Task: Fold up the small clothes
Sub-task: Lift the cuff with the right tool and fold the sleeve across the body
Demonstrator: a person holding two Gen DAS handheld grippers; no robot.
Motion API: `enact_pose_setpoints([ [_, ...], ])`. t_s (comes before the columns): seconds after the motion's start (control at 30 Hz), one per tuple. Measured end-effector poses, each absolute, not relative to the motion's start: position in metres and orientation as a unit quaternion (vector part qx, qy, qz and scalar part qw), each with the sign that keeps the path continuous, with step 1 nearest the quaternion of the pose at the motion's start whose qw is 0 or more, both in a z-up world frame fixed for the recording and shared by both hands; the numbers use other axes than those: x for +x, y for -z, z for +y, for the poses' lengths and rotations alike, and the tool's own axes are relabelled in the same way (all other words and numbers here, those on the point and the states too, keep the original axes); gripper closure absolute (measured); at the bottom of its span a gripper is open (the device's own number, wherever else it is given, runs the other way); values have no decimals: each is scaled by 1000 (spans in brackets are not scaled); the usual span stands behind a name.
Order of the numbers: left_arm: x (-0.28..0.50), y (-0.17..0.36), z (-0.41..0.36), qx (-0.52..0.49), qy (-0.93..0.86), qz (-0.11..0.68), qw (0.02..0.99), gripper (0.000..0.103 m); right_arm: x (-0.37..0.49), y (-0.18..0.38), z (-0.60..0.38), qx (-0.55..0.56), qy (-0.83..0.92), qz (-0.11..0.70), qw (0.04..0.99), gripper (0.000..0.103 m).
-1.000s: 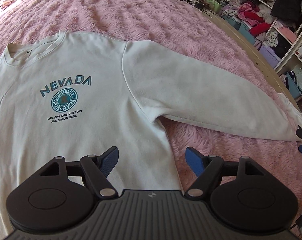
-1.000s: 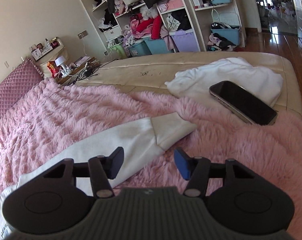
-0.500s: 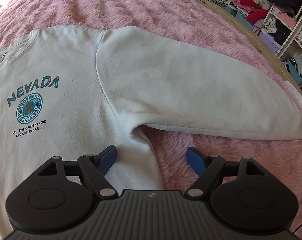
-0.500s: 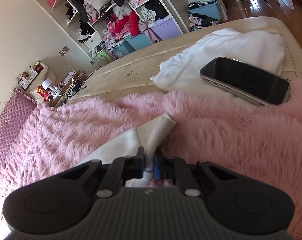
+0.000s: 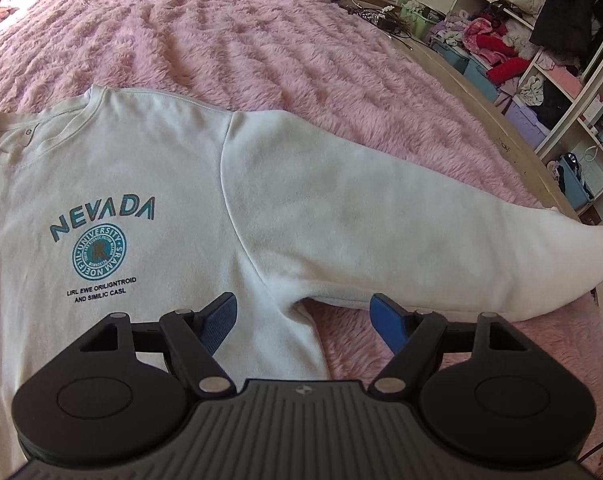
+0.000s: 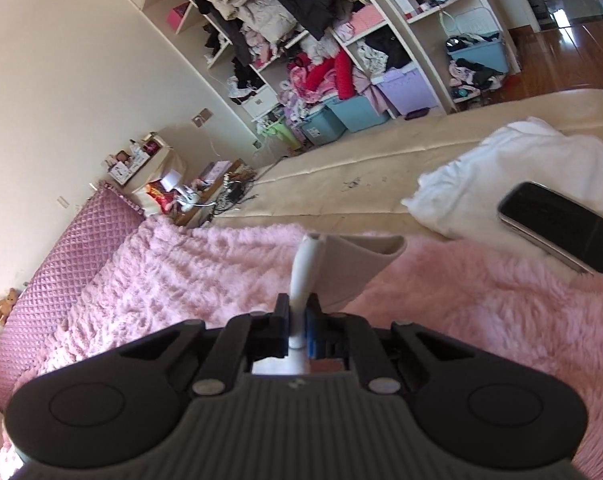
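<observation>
White sweatshirt (image 5: 149,184) lies flat, print up, on the pink fuzzy blanket (image 5: 229,40) covering the bed. Its sleeve (image 5: 381,232) extends to the right. Left gripper (image 5: 303,322) hovers over the armpit area, fingers spread wide, nothing between them. Right gripper (image 6: 299,320): fingers pinched tight on the sleeve cuff (image 6: 341,264), which is raised off the blanket. Phone (image 6: 557,226) rests on a white garment (image 6: 501,160), far right.

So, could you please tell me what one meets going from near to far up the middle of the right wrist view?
Right gripper shut on the sleeve cuff → pink fluffy blanket → bare beige mattress → blue storage bin → cluttered shelves.
</observation>
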State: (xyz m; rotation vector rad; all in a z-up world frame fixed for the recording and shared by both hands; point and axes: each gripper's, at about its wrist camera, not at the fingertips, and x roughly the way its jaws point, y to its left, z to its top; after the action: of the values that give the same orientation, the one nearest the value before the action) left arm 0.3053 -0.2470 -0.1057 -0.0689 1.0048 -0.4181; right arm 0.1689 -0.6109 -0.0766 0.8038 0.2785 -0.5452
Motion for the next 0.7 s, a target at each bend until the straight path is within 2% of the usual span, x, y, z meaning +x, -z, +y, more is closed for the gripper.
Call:
enact_pose_setpoints([
  [0.37, 278, 69, -116, -61, 140, 456, 877, 14, 226, 0, -462, 365, 90, 103, 921, 101],
  [0.53, 264, 69, -29, -103, 89, 451, 882, 14, 256, -6, -367, 352, 4, 119, 928, 101],
  [0.7, 249, 73, 49, -127, 23, 438, 890, 14, 282, 11, -263, 335, -79, 156, 926, 101],
])
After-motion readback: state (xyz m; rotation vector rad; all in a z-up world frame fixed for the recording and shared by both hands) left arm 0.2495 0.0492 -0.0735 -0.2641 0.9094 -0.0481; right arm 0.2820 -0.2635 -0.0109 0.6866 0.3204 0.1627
